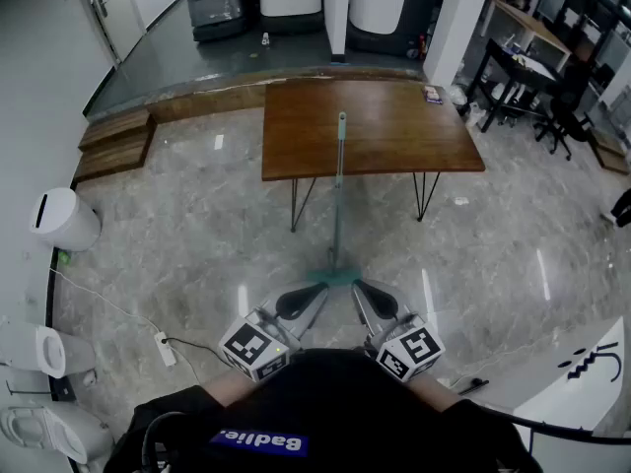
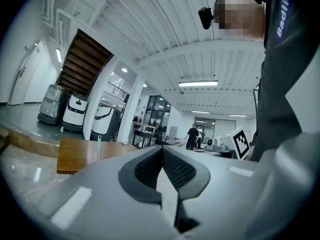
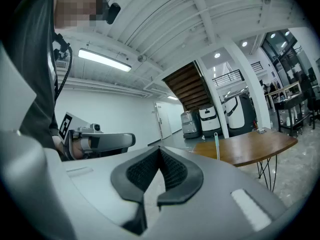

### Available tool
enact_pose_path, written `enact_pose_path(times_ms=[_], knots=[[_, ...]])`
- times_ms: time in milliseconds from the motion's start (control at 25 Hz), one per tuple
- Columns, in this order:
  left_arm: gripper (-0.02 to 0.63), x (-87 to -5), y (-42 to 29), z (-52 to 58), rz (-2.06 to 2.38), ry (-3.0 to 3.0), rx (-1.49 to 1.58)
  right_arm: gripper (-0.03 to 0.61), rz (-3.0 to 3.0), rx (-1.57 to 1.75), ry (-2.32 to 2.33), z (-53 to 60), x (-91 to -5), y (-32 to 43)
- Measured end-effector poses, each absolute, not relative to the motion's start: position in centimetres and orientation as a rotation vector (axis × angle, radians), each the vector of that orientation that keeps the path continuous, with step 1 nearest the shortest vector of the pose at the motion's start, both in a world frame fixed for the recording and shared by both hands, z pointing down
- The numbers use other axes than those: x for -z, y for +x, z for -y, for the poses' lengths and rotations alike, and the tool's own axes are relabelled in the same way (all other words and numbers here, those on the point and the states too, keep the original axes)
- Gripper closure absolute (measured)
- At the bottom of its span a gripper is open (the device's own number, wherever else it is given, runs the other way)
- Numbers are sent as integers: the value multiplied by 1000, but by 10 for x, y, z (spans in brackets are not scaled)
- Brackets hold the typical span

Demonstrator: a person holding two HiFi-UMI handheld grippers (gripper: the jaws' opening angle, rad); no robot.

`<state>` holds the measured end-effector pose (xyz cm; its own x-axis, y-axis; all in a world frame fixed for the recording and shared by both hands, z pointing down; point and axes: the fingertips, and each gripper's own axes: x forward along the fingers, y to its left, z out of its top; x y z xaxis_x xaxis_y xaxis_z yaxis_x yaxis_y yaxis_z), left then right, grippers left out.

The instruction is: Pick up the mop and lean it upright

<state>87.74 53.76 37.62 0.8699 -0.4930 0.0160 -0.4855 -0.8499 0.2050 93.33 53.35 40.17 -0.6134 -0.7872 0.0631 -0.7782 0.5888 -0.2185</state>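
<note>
Head view: mop (image 1: 333, 276) already leans upright on table (image 1: 394, 136) edge; left gripper (image 1: 301, 302) and right gripper (image 1: 378, 302), jaws closed on nothing, should retreat without nudging it.

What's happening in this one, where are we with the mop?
A person holds two grippers low in front of their body, both pointing level toward a wooden table. The left gripper and right gripper are both shut with nothing between the jaws. The mop stands upright just ahead of them, head on the floor, handle apparently leaning on the table's near edge. Neither gripper touches it, so the job looks done.
</note>
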Motion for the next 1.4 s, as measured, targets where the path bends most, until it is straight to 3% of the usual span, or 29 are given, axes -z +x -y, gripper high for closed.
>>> enact_pose_path(times_ms=[1400], knots=[[594,-370,933,-545,712,2867,-2,553,-2677,363,-1348,-541,-398,988]])
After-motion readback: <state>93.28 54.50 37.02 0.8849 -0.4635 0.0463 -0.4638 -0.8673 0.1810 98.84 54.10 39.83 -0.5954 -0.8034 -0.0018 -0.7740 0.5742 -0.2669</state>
